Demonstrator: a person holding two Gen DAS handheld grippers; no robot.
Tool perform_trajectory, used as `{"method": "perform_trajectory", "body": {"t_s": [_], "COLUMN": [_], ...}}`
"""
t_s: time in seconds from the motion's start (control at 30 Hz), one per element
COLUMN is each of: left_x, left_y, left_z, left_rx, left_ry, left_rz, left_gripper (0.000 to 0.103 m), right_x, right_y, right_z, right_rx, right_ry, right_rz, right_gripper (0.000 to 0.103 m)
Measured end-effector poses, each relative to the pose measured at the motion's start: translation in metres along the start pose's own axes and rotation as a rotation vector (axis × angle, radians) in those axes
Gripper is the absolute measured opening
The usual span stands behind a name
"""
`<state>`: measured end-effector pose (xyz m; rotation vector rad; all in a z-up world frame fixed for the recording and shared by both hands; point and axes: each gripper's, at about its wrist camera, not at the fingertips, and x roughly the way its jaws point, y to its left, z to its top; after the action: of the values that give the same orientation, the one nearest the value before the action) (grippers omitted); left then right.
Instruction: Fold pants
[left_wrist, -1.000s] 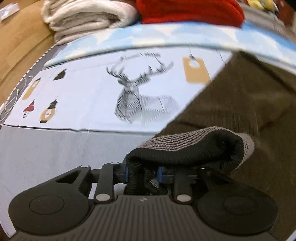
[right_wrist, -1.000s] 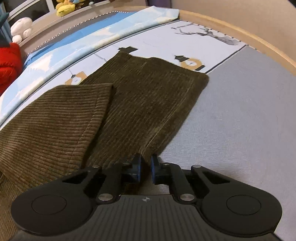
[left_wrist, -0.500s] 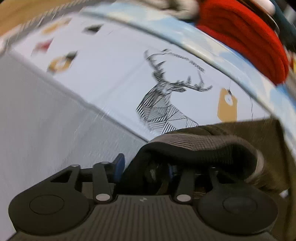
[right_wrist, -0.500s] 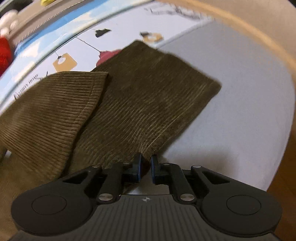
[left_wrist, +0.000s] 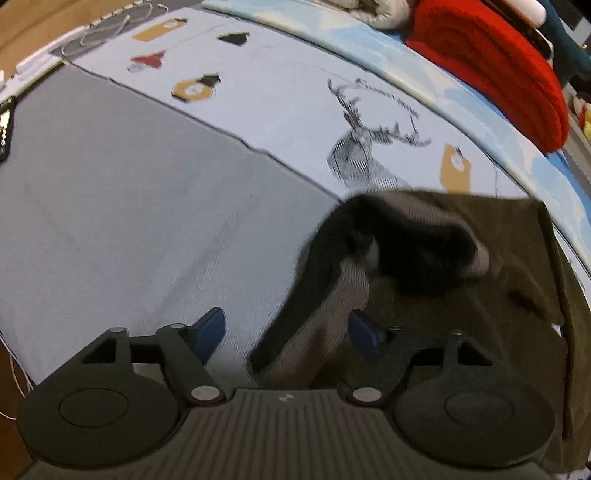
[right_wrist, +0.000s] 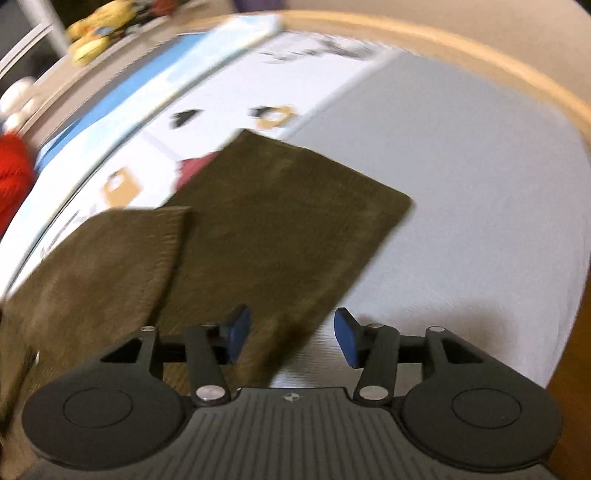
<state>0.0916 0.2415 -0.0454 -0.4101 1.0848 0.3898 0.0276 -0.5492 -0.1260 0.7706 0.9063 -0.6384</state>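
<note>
The olive-brown corduroy pants (right_wrist: 280, 229) lie on a pale printed bedsheet (left_wrist: 122, 206). The left gripper (left_wrist: 286, 330), jaws opening wide, has the grey ribbed waistband (left_wrist: 332, 295) loose between its blue pads. A deer print carries writing too blurred to read. The right gripper (right_wrist: 291, 338), jaws opening, straddles a trouser-leg edge, pads apart from it.

Bare grey sheet (left_wrist: 122, 221) lies open left of the olive corduroy pants (right_wrist: 280, 221), and again to their right, out to the bed's wooden edge (right_wrist: 480, 55). A folded red blanket (left_wrist: 491, 70) and pale towels (left_wrist: 376, 11) block the far side.
</note>
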Motion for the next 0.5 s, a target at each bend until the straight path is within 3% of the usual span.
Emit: {"method": "perform_trajectory", "body": {"t_s": [0.1,0.23,0.37,0.5], "left_x": [0.021,0.039,0.057,0.065], "left_y": [-0.001,-0.007,-0.005,-0.007], "left_z": [-0.013,-0.01,-0.007,-0.002], "left_rx": [0.017,0.031,-0.031,-0.042], "left_ry": [0.113,0.136,0.19,0.178], "left_rz": [-0.011,0.003,-0.001,0.012], "left_gripper": [0.079,0.08,0.08,0.083], "right_x": [0.01,0.026,0.034,0.043], "right_y": [-0.032,-0.054,-0.048,-0.027], "right_z": [0.008,0.017,0.022,0.028], "right_rx": [0.134,0.256,0.225,0.126], "right_ry": [0.002,-0.004,-0.035,-0.068], "right_rz": [-0.035,-0.02,0.007,-0.015], "right_gripper": [0.052,0.052,0.061,0.064]}}
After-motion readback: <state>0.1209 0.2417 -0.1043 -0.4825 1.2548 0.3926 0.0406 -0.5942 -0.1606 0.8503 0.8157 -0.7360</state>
